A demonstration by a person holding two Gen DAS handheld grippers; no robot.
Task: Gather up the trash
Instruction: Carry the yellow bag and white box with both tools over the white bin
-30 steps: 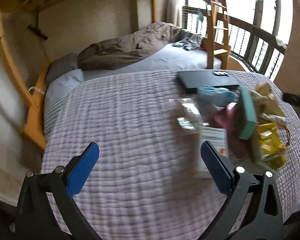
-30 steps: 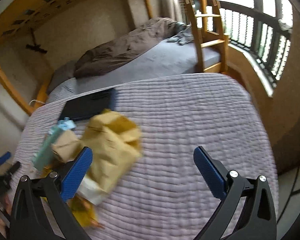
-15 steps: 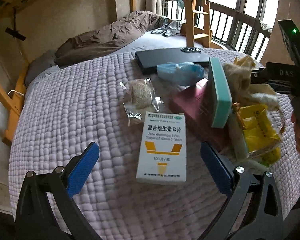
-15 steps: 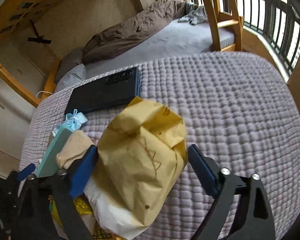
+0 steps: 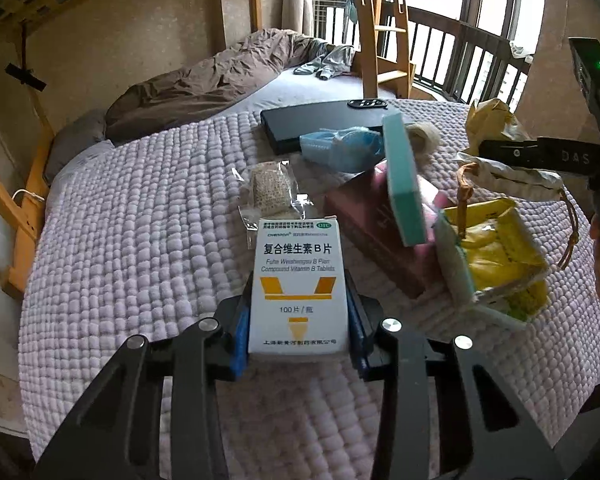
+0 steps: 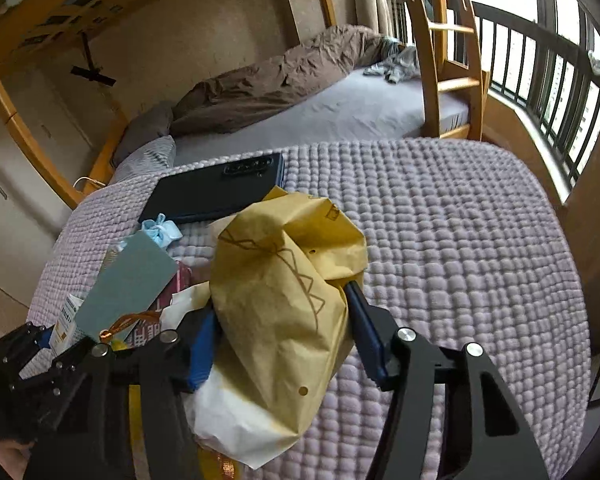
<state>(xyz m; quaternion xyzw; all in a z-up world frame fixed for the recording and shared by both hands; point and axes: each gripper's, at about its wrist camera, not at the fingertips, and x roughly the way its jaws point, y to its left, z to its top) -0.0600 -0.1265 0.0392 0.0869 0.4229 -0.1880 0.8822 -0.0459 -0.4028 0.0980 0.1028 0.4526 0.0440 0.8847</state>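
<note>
Quilted bed [image 5: 140, 240] strewn with trash | right gripper [image 6: 280, 340] closing around crumpled yellow paper bag [image 6: 284, 280], pads touching it | left gripper [image 5: 298, 328] clamped on white pill box [image 5: 298, 280] lying on the quilt

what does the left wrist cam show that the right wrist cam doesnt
Only the left wrist view shows the left gripper shut on the white vitamin box, its printed front readable, and the clear packet behind it.

Only the right wrist view shows the right gripper with its jaws closing around the crumpled yellow paper bag.

Both show the purple quilt, the black case, the teal box and the brown duvet.
</note>
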